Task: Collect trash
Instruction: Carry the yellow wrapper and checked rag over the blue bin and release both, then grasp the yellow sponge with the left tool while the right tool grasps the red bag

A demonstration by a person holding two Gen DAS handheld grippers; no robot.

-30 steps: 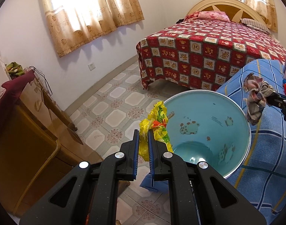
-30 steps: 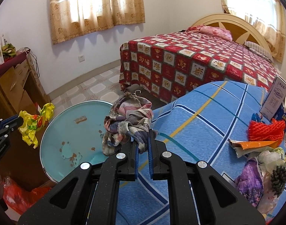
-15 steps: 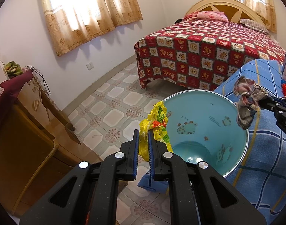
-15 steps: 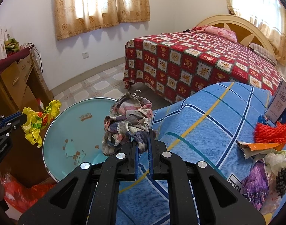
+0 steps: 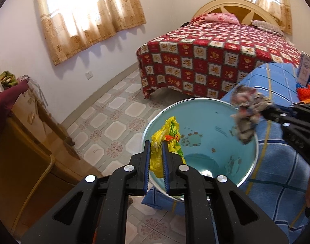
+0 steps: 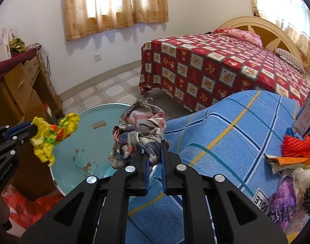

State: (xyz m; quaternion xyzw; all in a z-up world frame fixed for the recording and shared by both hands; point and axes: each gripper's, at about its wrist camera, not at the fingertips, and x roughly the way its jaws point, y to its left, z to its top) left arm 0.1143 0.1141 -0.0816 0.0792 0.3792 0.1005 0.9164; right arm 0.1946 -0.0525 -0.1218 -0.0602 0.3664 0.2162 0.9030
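My left gripper (image 5: 156, 145) is shut on a crumpled yellow plastic wrapper (image 5: 167, 134), held over the near rim of a round light-blue basin (image 5: 207, 142). My right gripper (image 6: 154, 147) is shut on a bunched checked rag (image 6: 138, 132), held over the basin's right rim (image 6: 88, 154). In the left wrist view the rag (image 5: 248, 109) and the right gripper come in from the right. In the right wrist view the wrapper (image 6: 51, 134) hangs from the left gripper at the left.
The basin stands beside a table with a blue striped cloth (image 6: 226, 134). More trash lies at its right end: orange yarn (image 6: 299, 145), a purple bag (image 6: 280, 197), papers. A wooden cabinet (image 5: 23, 142) is on the left, a red quilted bed (image 5: 215, 61) behind. A red bag (image 6: 29, 205) lies on the floor.
Both grippers have moved inward over the basin. The wrapper now hangs over its inside, and the rag has come closer to the rim from the right.
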